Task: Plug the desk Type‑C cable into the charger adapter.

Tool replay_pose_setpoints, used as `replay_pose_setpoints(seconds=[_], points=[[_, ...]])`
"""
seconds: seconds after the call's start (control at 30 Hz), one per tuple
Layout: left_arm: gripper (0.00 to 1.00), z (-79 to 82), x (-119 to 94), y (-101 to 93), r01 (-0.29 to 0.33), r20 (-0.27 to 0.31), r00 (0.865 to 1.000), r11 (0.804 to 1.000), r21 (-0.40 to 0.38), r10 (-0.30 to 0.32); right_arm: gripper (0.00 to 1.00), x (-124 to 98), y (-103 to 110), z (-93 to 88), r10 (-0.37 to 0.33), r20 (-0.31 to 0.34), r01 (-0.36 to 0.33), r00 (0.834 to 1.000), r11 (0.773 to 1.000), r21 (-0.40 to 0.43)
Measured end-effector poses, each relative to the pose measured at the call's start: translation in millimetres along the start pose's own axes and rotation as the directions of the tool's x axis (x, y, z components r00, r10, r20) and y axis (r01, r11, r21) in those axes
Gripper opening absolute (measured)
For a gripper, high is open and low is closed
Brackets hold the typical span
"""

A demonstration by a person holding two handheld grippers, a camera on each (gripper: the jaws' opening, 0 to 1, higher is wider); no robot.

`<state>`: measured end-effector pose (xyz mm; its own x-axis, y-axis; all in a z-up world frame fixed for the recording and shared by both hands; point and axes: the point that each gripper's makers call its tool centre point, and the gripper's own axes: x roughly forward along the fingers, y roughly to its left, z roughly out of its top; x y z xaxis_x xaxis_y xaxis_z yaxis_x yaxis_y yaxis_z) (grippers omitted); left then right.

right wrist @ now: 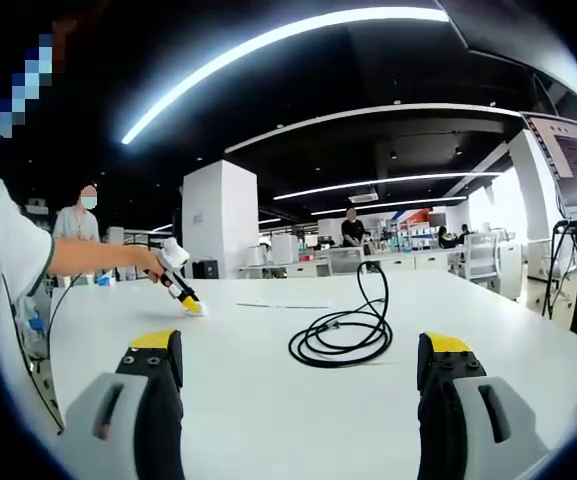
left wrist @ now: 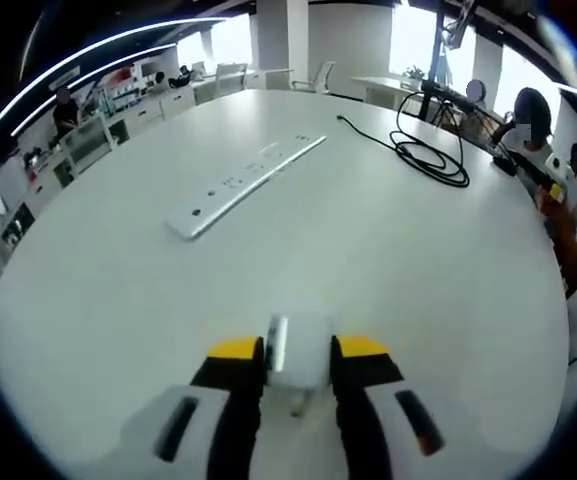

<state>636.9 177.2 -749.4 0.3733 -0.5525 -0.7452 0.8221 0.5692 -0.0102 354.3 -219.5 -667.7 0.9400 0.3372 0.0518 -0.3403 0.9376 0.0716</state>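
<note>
Nearby, power strip (left wrist: 243,183), coiled cable (right wrist: 341,335)

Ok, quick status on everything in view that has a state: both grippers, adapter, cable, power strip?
left gripper: shut on the charger adapter
charger adapter: white, clamped between the jaws, just above the table
right gripper: open, nothing between its jaws
black cable: coiled loose on the table, plugged into nothing that I can see
power strip: flat on the table, sockets empty
</note>
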Motion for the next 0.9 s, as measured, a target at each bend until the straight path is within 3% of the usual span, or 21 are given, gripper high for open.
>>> replay_pose_setpoints(seconds=[0.9], points=[[0.26, -4.7, -3.2, -7.9, 0.004, -0.027, 1.000, 1.000, 0.003, -0.004, 1.00, 1.0, -0.4, -2.4, -0.005, -0.002, 0.005, 1.000, 1.000, 0.007]])
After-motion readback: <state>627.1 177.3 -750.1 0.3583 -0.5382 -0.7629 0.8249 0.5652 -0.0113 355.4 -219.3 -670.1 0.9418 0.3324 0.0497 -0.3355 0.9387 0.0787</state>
